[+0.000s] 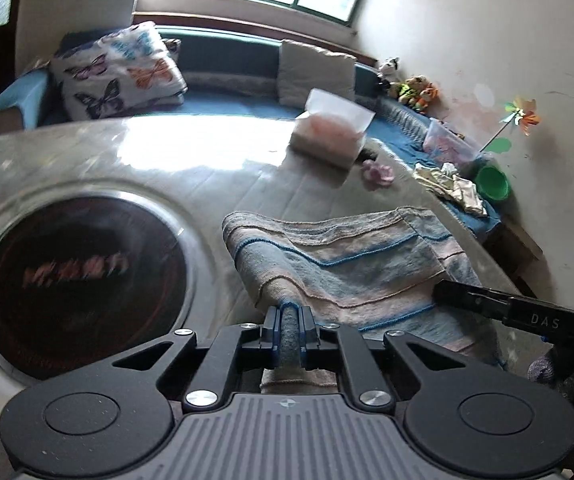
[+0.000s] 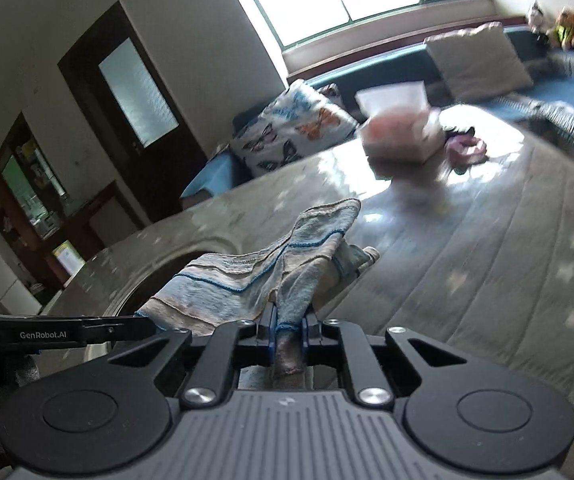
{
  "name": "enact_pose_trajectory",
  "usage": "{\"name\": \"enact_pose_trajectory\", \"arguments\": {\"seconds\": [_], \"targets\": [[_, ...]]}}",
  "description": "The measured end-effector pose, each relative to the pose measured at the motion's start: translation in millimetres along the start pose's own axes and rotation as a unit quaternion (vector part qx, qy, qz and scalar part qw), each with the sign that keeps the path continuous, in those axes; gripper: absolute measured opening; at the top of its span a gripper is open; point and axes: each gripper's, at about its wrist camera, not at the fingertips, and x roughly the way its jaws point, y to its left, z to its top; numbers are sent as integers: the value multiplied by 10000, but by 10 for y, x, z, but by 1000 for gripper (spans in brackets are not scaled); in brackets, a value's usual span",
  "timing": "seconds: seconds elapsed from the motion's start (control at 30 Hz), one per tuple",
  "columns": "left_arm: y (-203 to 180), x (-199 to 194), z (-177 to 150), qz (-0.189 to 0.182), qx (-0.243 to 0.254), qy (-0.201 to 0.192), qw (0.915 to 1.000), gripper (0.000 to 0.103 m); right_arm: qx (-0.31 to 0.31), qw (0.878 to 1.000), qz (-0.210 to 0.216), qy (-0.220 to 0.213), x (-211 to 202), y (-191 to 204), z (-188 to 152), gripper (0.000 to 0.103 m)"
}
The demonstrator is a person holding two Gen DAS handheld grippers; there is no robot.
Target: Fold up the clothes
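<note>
Here both grippers are clamped on the same striped cloth (image 1: 339, 264), a pale blue and beige knitted piece with thin bright-blue lines. The left gripper (image 1: 290, 330) has its jaws closed on a bunched edge of it, the fabric pinched between the blue pads, and the right gripper (image 2: 290, 330) pinches another edge in the same way — two grips along one side, which looks like the hold for carrying that side over in a fold. The cloth is draped in front of them above the glossy grey table (image 1: 191, 168), sagging between the two grips; its far part seems to rest on the tabletop, though blur makes that hard to confirm. To the left sits a round dark inset (image 1: 83, 288) ringed in metal, and the cloth lies just beside it, with part overhanging the ring in the right wrist view. Farther back on the table are a clear bag with something pink inside (image 1: 331, 128) and a small pink item (image 1: 377, 172), both well apart from the cloth, so the fold has room. My guess is the fold is under way, not finished.
</note>
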Motion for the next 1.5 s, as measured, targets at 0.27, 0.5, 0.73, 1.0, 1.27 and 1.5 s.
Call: {"name": "enact_pose_trajectory", "arguments": {"seconds": [0.27,0.5,0.73,1.0,1.27,1.5], "targets": [[-193,360,319,-15,183,2,9998,10,-106,9990,-339,-254,11,-188,339,10],[-191,636,423,-14,166,104,9998,10,-89,9983,-504,-275,161,-340,488,10],[-119,923,380,98,109,383,9992,10,61,9979,-631,-110,373,-532,441,10],[14,1023,323,324,94,542,9980,20,366,9944,-976,160,583,-801,297,22],[-44,990,507,404,187,213,9988,22,-60,9936,-1120,-103,513,-699,478,26],[-79,1243,633,292,252,296,9988,23,-139,9945,-1037,27,868,-663,596,25]]}}
